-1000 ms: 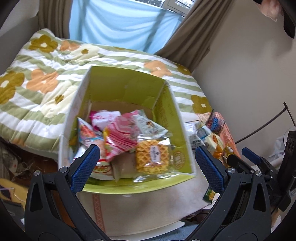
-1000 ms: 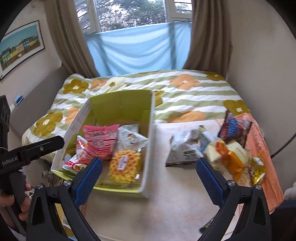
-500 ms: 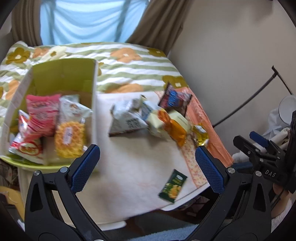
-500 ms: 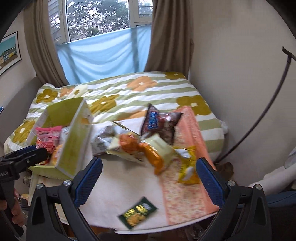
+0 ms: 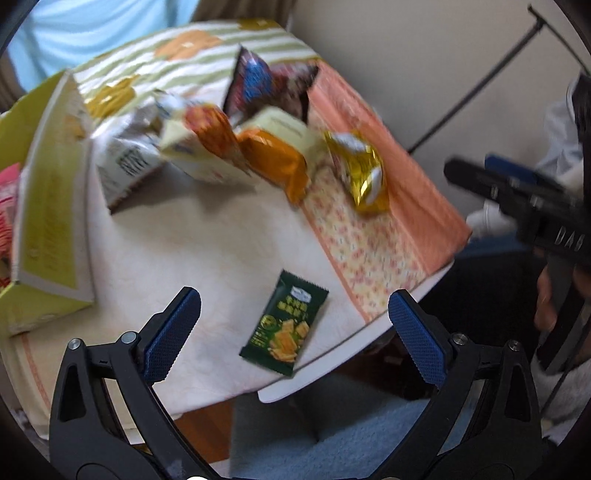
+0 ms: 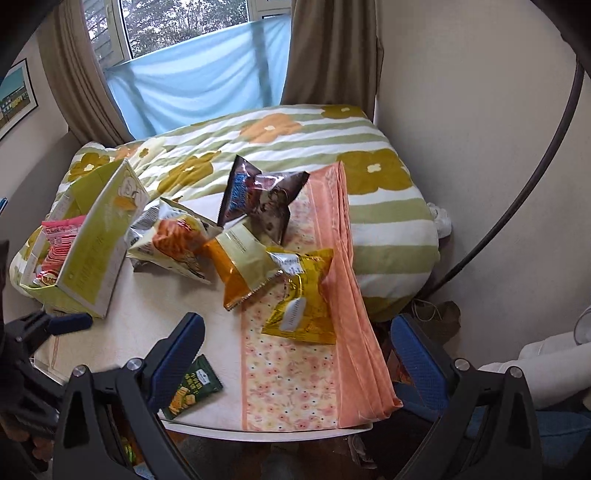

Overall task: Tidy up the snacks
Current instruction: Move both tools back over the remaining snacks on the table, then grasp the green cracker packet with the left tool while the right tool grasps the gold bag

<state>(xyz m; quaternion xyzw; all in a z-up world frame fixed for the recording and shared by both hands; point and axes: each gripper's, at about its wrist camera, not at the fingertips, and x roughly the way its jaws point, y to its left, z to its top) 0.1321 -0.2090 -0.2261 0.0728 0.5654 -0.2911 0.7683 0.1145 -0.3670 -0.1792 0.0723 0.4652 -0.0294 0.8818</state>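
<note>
We hold our left gripper [image 5: 293, 332] and right gripper [image 6: 295, 349] spread wide and empty above the table [image 6: 155, 295]. Nearest lies a dark green snack packet [image 5: 285, 328] by the table's front edge; beyond it, a gold packet [image 6: 303, 299], orange bags [image 6: 236, 264] and a dark bag [image 6: 258, 195] sit heaped beside the green box [image 6: 92, 243] at the left

Daylit window [image 6: 177, 26] with brown curtains [image 6: 328, 51], flower-patterned bed [image 6: 280, 147], beige wall [image 6: 461, 110], framed picture [image 6: 14, 99].
</note>
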